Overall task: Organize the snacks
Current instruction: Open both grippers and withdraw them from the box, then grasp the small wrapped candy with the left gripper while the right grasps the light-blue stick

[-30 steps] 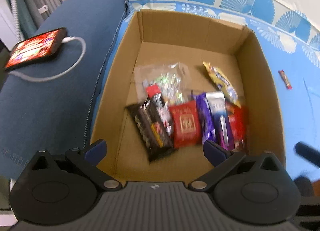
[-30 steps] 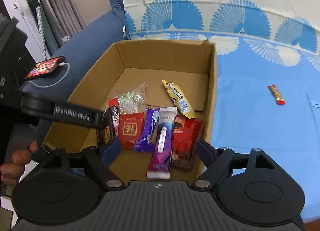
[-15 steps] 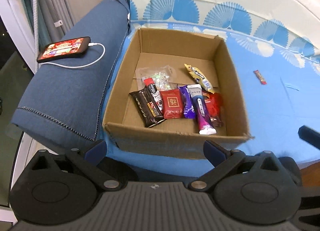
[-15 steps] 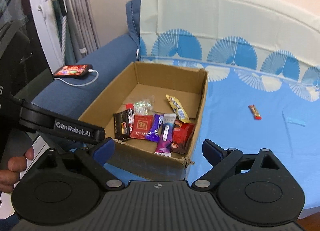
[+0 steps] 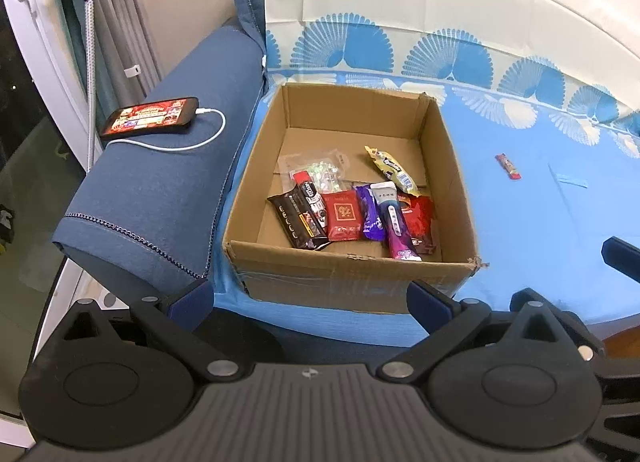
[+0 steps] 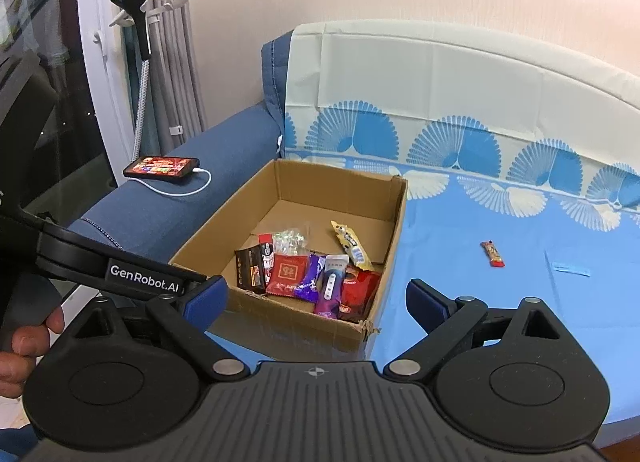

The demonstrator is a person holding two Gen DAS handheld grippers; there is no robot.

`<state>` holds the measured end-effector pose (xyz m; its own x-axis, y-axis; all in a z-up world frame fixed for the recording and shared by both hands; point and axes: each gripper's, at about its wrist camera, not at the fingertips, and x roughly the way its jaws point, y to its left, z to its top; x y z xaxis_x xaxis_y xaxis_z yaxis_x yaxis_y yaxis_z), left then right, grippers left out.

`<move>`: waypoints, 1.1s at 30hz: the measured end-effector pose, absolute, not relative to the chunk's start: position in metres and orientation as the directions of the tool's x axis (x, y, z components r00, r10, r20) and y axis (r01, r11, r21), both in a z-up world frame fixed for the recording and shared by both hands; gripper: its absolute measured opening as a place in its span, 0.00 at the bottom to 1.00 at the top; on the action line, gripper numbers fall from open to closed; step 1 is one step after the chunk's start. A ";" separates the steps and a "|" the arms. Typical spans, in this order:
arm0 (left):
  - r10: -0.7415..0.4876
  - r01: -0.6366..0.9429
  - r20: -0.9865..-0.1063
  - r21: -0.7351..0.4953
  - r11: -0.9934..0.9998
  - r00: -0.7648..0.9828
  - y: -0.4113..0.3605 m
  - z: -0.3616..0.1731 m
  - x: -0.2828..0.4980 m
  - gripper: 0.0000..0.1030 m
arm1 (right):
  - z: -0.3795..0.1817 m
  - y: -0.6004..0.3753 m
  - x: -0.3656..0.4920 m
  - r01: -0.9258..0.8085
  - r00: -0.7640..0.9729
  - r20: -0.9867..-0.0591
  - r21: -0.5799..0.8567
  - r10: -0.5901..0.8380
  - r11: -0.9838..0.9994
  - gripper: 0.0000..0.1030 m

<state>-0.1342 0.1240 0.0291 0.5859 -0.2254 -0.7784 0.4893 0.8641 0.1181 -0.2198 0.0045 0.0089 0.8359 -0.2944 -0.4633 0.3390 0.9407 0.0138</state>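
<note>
An open cardboard box (image 5: 256, 166) (image 6: 394, 230) stands on the blue sofa cover. Inside lie several snack packs: a dark chocolate bar (image 5: 296, 220), a red packet (image 5: 342, 214), a purple bar (image 5: 396, 226), a yellow bar (image 5: 390, 170) and a clear candy bag (image 5: 320, 168). One small red snack bar (image 5: 507, 166) (image 6: 492, 254) lies alone on the cover to the right of the box. My left gripper (image 5: 310, 298) is open and empty, in front of the box. My right gripper (image 6: 316, 298) is open and empty, further back and higher.
A phone (image 5: 150, 118) (image 6: 162, 167) on a white charging cable lies on the blue sofa armrest (image 5: 160, 190) left of the box. A small blue strip (image 6: 570, 268) lies on the cover at the right. A window and curtains stand at the far left.
Both grippers have pulled back and up from the box, so the whole box and more of the sofa show. The snacks in the box have not moved.
</note>
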 end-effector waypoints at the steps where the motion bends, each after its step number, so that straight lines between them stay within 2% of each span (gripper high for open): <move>1: -0.227 0.492 -0.778 0.119 0.862 0.586 0.124 0.030 -0.136 1.00 | 0.010 0.005 -0.222 0.340 0.837 -0.460 0.011 -0.297 0.940 0.94; 12: -0.247 0.536 -0.782 0.128 0.835 0.572 0.103 0.035 -0.142 1.00 | 0.015 -0.002 -0.239 0.368 0.840 -0.430 0.002 -0.331 0.930 0.94; 19: -0.228 0.566 -0.798 0.166 0.807 0.558 0.069 0.032 -0.136 1.00 | 0.010 -0.030 -0.240 0.382 0.844 -0.431 0.067 -0.319 0.922 0.96; 26: -0.212 0.606 -0.822 0.191 0.772 0.529 0.008 0.023 -0.122 1.00 | -0.003 -0.083 -0.244 0.449 0.820 -0.456 0.135 -0.347 0.883 0.96; 33: -0.225 0.658 -0.859 0.161 0.735 0.461 -0.091 0.002 -0.093 1.00 | -0.046 -0.189 -0.255 0.655 0.712 -0.508 0.234 -0.484 0.718 0.98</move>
<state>-0.0932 -0.0909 0.0017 0.4608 -0.2248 -0.8585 0.6583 0.7354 0.1607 -0.2547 -0.1891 -0.0458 0.7124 -0.4841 -0.5081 0.6551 0.7183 0.2342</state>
